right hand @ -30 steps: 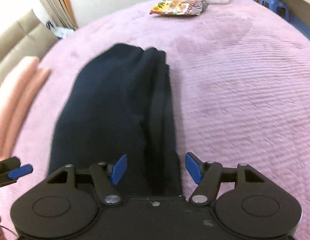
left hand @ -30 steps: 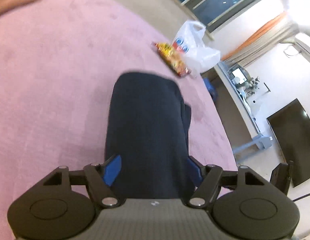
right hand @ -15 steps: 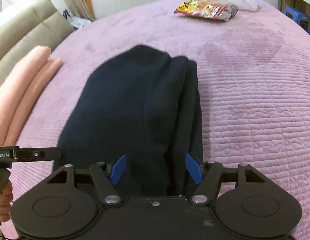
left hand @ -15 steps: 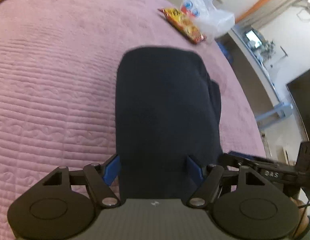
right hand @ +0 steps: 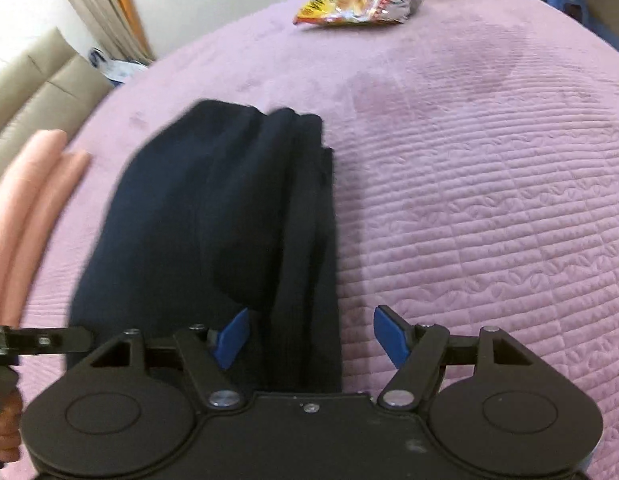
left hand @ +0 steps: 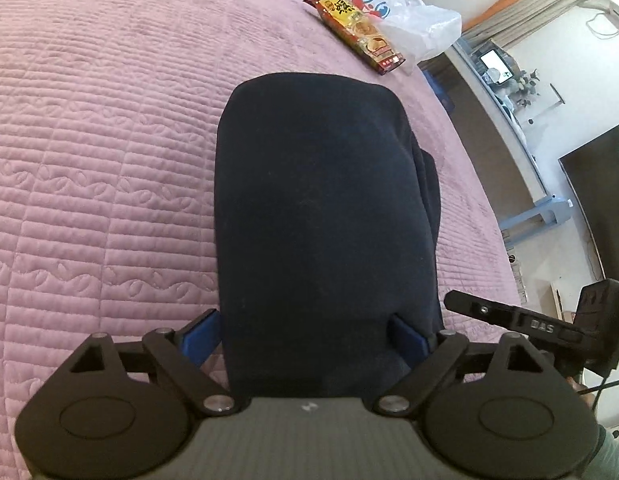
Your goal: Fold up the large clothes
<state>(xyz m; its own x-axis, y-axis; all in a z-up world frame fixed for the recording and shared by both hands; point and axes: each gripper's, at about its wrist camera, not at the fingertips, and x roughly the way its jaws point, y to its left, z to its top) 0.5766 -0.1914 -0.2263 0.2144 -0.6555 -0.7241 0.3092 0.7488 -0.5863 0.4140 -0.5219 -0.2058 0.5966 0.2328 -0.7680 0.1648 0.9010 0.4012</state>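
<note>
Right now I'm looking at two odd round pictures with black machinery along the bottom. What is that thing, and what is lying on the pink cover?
There is no robot here. A person holds a hand tool with two jaws in each hand, and a wide-angle camera on each tool looks forward along its blue pads.

One picture comes from the left gripper, the other from the right gripper; each tool shows at the edge of the other's view.

On the pink quilted bedspread lies a folded dark navy garment. Beyond it are a snack packet and a white plastic bag.

Both sets of jaws have just been opening. The garment's near end lies between them, but they do not look clamped on it.
</note>
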